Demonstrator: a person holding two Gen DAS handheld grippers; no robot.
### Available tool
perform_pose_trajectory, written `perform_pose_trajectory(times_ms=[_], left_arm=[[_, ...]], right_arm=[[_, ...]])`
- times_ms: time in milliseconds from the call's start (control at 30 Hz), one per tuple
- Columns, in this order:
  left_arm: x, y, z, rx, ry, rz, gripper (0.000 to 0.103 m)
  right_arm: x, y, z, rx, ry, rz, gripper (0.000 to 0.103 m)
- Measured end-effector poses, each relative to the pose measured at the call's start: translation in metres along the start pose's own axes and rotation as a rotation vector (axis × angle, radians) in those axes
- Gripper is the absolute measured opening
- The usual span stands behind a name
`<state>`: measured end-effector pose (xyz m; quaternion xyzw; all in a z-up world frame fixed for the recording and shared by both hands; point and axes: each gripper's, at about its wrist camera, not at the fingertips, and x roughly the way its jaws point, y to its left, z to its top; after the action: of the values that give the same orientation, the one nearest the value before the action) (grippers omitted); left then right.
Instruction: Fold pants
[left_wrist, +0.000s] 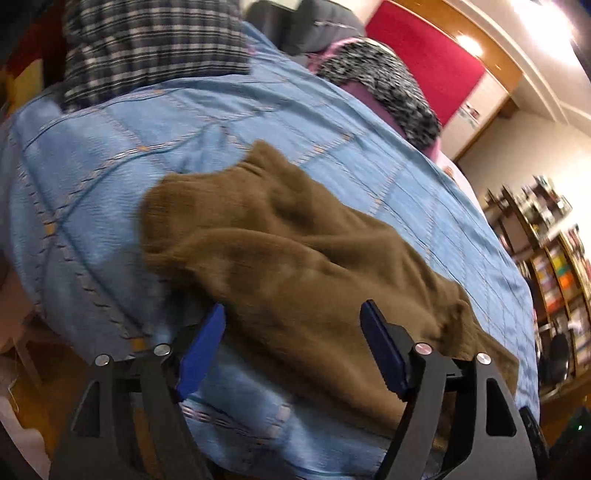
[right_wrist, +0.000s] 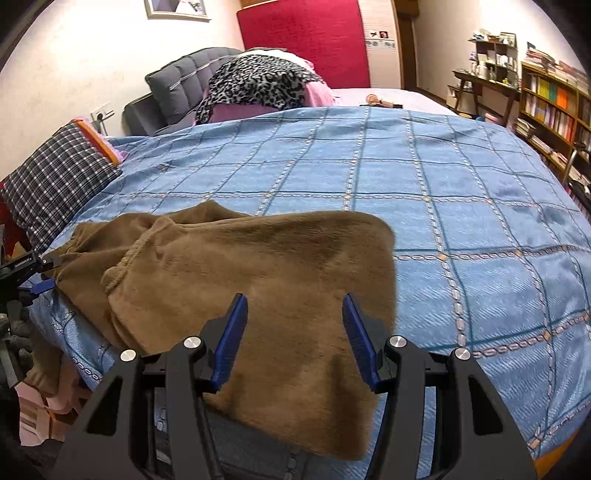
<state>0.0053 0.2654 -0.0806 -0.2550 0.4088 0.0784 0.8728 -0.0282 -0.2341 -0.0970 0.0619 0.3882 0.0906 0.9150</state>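
Pants (right_wrist: 236, 295) lay partly folded on blue bedspread (right_wrist: 443, 206) near bed edge, one end rumpled. Left claw (left_wrist: 293, 332) wide, empty, over rumpled end. Right claw (right_wrist: 295, 325) half-spread, empty, above flat end. Mid-fold; next likely regrip rumpled end, fold across.

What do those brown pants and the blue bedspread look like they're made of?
Pants: probably a plush fleece, matte; the surface is fuzzy, with a thick soft nap and rounded folds. Bedspread: seemingly a woven, lightly textured fabric with a faint sheen; fine diagonal ribbing shows and a chain-patterned grid runs across it.
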Motion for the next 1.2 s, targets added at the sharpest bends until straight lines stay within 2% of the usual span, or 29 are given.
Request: perform_pose_trajectory(times_ms=[167,333,633,767,900,967,1067,1200], left_arm=[[0.004,0.035,0.01,-0.112,-0.012,0.014,0.079],[0.01,0.05,0.017,-0.16,-0.017,-0.039,0.079],[0.029,0.055,0.034,-0.181,-0.056,-0.091,0.081],[0.038,0.055,0.039,-0.19,-0.062,-0.109,0.078],[0.044,0.058,0.041,-0.197,-0.05,-0.093,0.055],[0.045,0.06,0.043,-0.199,-0.043,-0.094,0.047],[0.044,0.058,0.045,-0.189,-0.039,-0.098,0.038],[0.039,0.052,0.047,-0.175,-0.048,-0.102,0.032]], right_arm=[[0.007,0.016,0.003,-0.031,0.011,0.02,0.055],[0.014,0.027,0.003,-0.049,0.029,0.029,0.055],[0.021,0.032,0.003,-0.047,0.048,0.04,0.055],[0.022,0.032,0.003,-0.042,0.05,0.039,0.055],[0.023,0.032,0.002,-0.037,0.052,0.039,0.055],[0.023,0.031,0.002,-0.037,0.053,0.039,0.055],[0.024,0.03,0.002,-0.032,0.053,0.04,0.055],[0.023,0.029,0.002,-0.026,0.05,0.04,0.055]])
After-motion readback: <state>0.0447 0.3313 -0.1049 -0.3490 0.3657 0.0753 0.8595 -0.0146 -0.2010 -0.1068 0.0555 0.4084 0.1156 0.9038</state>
